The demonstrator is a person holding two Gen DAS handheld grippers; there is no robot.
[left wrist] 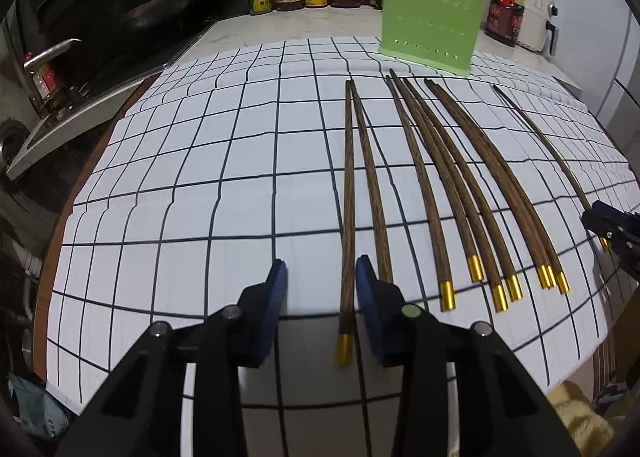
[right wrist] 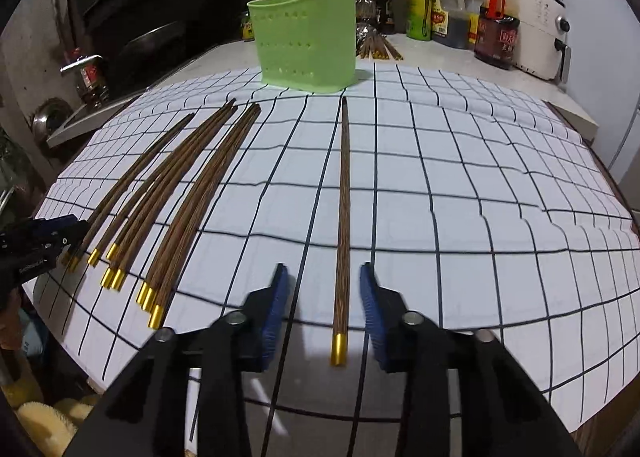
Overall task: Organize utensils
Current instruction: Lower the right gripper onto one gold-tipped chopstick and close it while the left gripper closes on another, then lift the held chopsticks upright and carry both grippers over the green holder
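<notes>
- While wooden chopsticks [left wrist: 448, 193] lie fanned on the table [left wrist: 180, 185], the left claw [left wrist: 321, 297] gapes, straddling one.
- Right claw [right wrist: 324, 301] released, straddling a lone chopstick [right wrist: 343, 217].
- Green holder [right wrist: 308, 41] upright behind.

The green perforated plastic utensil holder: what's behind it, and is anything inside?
Behind the green perforated plastic utensil holder, in the right wrist view, a bundle of brown chopsticks lies on the white counter, before sauce bottles. Its inside is hidden by its walls.
</notes>
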